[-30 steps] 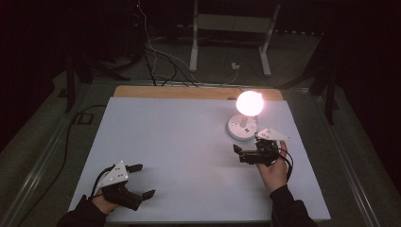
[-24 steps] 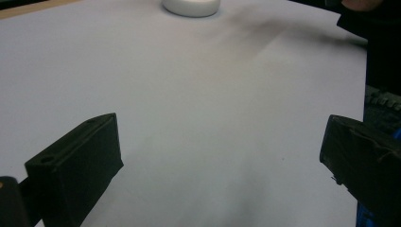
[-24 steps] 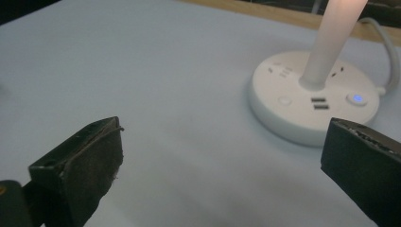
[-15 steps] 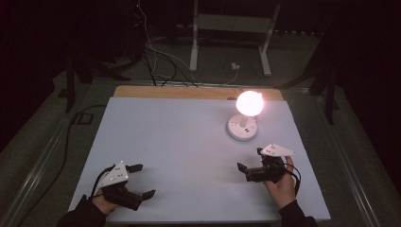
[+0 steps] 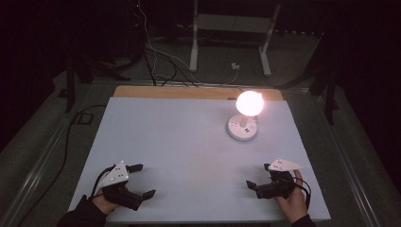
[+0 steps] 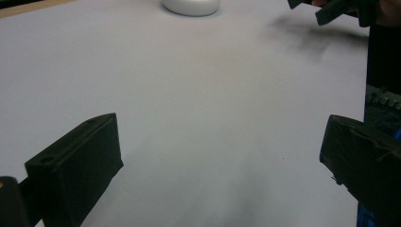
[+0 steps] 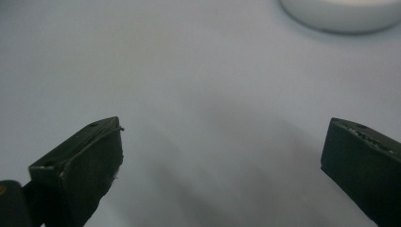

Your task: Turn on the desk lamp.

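Your left gripper point(image 5: 142, 180) sits near desk's point(image 5: 179, 142) front-left corner, jaws spread wide, nothing between them
Your right gripper point(image 5: 257, 176) near front-right corner, jaws released too, empty
Lit globe lamp point(image 5: 249, 104) on round white base point(image 5: 242, 128) stands toward desk's back-right, well apart from both grippers
Base edge visible at top of both gripper views

Left gripper point(image 5: 142, 179): black body, 2 blocky black jaws, grey 3-cornered plate on top, black cable, dark sleeve behind. Right gripper point(image 5: 257, 177): same black build, grey plate, looping black cable.
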`<state>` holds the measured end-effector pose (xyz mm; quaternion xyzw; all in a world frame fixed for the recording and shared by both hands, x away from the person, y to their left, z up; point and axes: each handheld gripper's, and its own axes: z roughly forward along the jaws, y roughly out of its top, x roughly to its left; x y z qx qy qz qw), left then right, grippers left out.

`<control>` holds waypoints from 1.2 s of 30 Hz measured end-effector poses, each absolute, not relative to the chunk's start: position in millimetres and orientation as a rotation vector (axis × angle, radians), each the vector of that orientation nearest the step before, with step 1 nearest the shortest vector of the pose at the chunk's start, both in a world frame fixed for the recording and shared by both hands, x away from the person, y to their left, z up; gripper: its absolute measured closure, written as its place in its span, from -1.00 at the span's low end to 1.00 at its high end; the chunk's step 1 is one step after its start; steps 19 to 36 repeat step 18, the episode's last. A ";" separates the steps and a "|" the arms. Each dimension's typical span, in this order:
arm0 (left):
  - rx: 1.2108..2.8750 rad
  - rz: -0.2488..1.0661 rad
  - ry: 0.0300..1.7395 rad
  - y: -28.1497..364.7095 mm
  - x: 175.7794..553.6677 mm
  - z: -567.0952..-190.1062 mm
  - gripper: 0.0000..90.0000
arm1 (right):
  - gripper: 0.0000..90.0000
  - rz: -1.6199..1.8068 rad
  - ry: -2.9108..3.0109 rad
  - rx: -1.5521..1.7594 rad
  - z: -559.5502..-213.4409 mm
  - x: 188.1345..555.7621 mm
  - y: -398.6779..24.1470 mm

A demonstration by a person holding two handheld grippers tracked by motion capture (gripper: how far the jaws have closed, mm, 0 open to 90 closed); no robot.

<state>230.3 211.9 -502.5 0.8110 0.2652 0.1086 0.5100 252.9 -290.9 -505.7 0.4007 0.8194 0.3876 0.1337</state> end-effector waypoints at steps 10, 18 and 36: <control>1.950 0.258 0.631 211.1 230.3 -502.4 -0.99 | -1.00 1.115 2.424 1.058 -514.3 249.8 -292.6; 1.957 0.259 0.635 211.2 230.9 -502.7 -0.99 | -1.00 1.107 2.433 1.056 -516.4 251.3 -292.3; 1.957 0.259 0.635 211.2 230.9 -502.7 -0.99 | -1.00 1.107 2.433 1.056 -516.4 251.3 -292.3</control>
